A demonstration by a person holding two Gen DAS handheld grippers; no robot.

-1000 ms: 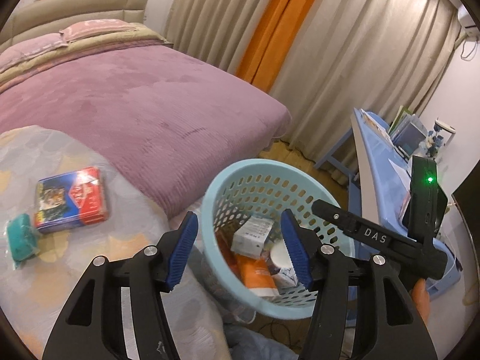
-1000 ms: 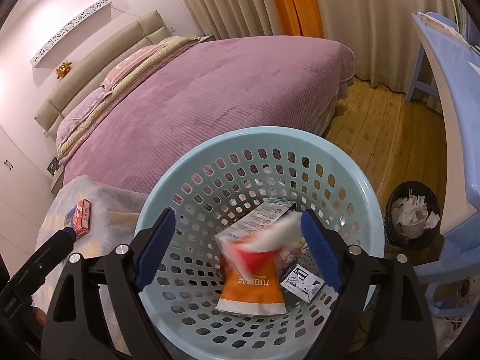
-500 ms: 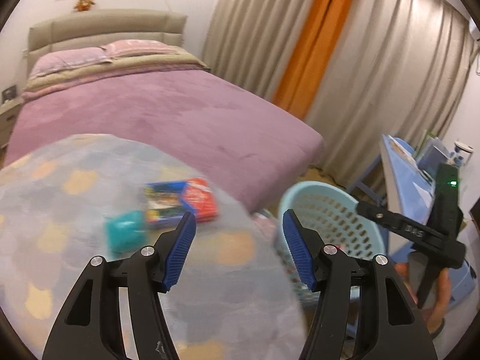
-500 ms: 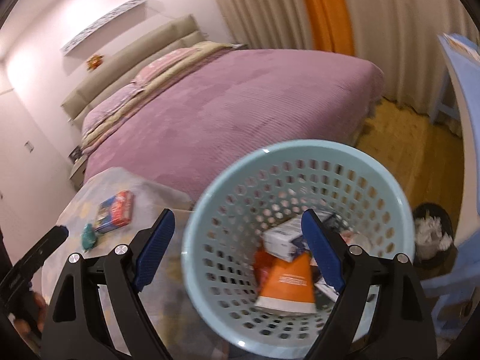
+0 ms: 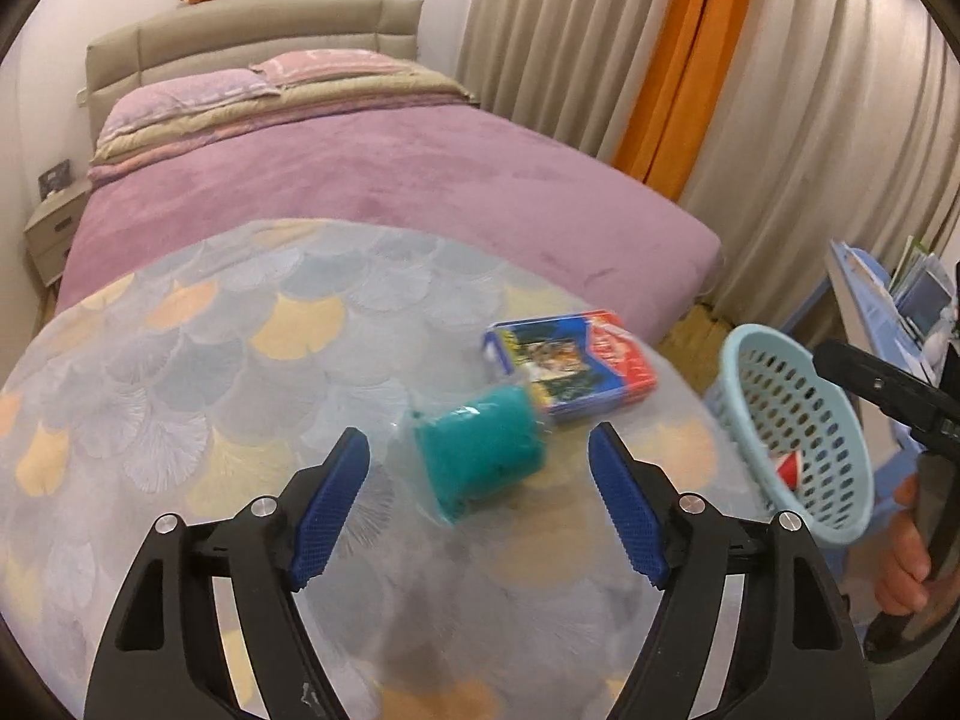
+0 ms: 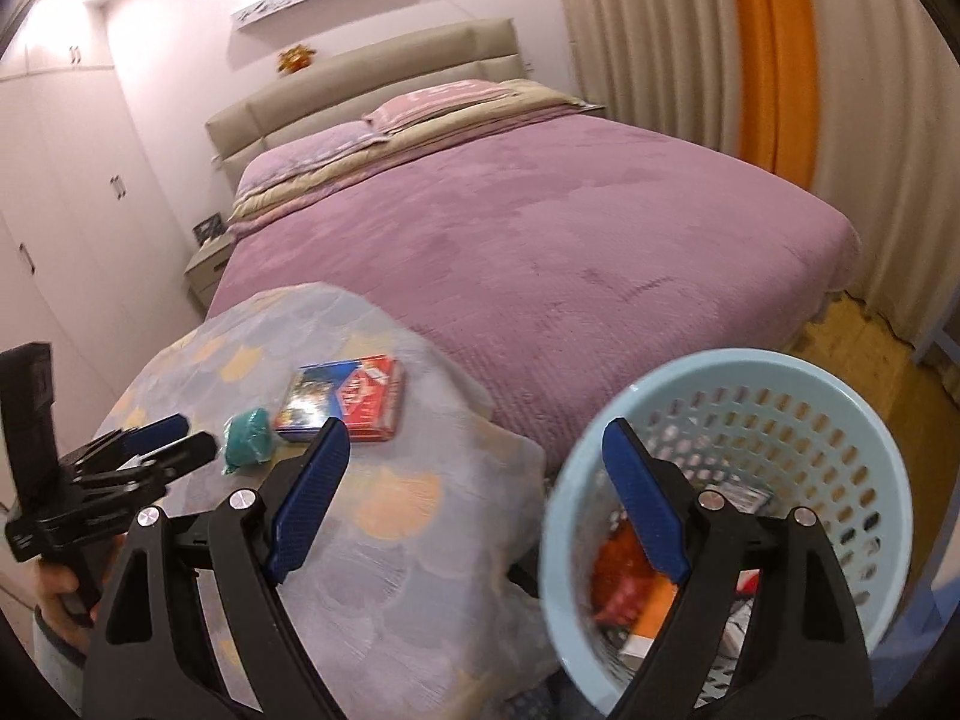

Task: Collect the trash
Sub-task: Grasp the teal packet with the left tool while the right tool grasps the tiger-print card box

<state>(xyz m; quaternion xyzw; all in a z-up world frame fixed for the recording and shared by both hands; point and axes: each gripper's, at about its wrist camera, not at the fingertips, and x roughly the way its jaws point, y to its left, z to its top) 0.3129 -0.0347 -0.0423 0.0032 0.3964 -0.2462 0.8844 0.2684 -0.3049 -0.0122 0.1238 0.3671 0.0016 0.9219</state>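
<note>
A teal wad in clear plastic [image 5: 480, 450] lies on the round table with a scale-pattern cloth [image 5: 210, 360], next to a red and blue card box [image 5: 570, 366]. My left gripper [image 5: 480, 480] is open and empty, its fingers either side of the wad, just short of it. The light blue perforated basket [image 6: 750, 480] holds several wrappers and stands off the table's right edge. My right gripper [image 6: 474, 492] is open and empty, between table edge and basket. The wad [image 6: 249, 438], the box [image 6: 348, 399] and the left gripper [image 6: 174, 441] show in the right wrist view.
A large bed with a purple cover [image 5: 360, 180] lies behind the table. Beige and orange curtains [image 5: 690, 60] hang at the back right. A blue desk [image 5: 870, 300] stands at the right. White wardrobes [image 6: 60, 210] line the left wall.
My left gripper has swung left from over the basket to the table and now frames the teal wad. My right gripper has pulled back from over the basket and turned toward the table.
</note>
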